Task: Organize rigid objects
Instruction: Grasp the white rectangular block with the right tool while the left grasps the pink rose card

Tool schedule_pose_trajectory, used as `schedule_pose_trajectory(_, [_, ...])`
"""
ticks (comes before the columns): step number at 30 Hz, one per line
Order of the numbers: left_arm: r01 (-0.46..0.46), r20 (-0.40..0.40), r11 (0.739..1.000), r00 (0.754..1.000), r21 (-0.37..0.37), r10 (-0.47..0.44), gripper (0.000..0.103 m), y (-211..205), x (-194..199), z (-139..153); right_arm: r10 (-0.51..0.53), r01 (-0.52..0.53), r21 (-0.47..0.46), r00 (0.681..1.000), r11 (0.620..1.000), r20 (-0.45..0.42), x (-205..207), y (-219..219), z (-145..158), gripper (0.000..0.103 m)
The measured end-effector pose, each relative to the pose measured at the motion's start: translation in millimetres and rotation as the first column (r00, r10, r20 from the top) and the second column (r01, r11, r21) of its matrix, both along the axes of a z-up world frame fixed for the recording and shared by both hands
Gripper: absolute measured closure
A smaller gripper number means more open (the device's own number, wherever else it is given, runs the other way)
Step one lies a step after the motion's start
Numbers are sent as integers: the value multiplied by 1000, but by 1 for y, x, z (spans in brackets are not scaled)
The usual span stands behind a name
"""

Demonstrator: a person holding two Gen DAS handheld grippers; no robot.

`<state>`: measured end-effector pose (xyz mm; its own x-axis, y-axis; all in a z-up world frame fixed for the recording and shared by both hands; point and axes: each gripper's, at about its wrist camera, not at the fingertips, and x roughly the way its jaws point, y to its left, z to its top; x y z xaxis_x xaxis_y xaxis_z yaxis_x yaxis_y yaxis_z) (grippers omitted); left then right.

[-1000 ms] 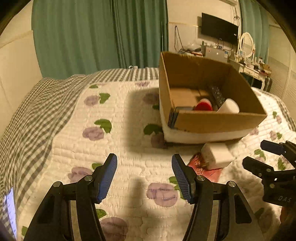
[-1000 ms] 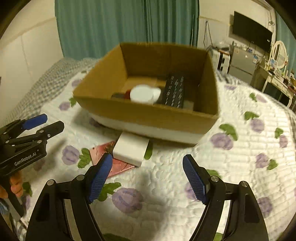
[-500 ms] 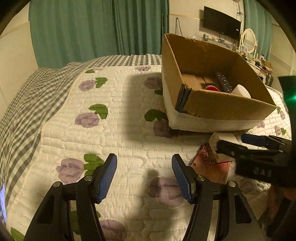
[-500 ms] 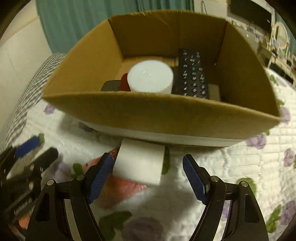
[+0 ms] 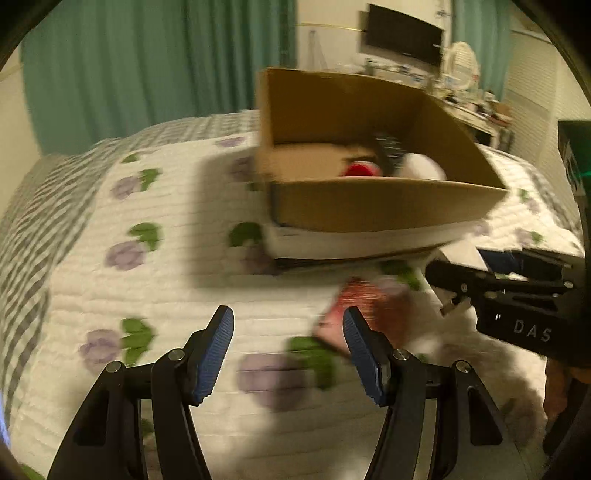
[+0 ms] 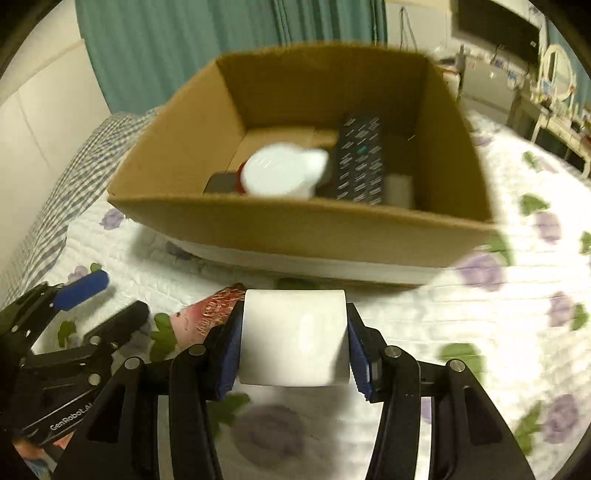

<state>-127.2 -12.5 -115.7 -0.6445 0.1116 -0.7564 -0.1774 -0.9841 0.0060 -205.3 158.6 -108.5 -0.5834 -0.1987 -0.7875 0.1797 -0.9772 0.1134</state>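
While my right claw (image 6: 293, 345) has just been closing, its two blue pads now press on either side of a white box (image 6: 293, 343), which sits clamped between them just above the bed's quilt (image 6: 498, 332). The box is squarish and plain, and its far edge lies just in front of the cardboard box (image 6: 295, 229).

Beside the white box, to its left, a flat red packet (image 6: 207, 314) lies on the quilt, partly hidden behind my claw's left finger.

The cardboard box stands open on the bed, resting on a white base. Inside it I can see a white round container (image 6: 277, 175), something red tucked behind it, a dark remote control (image 6: 362, 158) lying lengthwise, and a small pale block (image 6: 399, 190) at the remote's right.

My left claw (image 5: 288, 350) hangs over the quilt with its pads well apart and nothing between them. From its own camera the red packet (image 5: 362, 310) shows just past its right finger, blurred, and my right claw reaches in from the right edge.

The quilt is white with purple flowers and green leaves; a grey checked blanket (image 5: 33, 229) lies beyond it. Green curtains (image 5: 147, 66) hang behind the bed, and a dark screen (image 5: 402, 35) is on the far wall.
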Motion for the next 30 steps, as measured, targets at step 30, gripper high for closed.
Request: schedule_pose_trajectory(30, [262, 131, 914, 964, -311, -233, 23, 80, -43, -44, -82, 85, -110, 996, 990, 36, -5, 37, -2, 53])
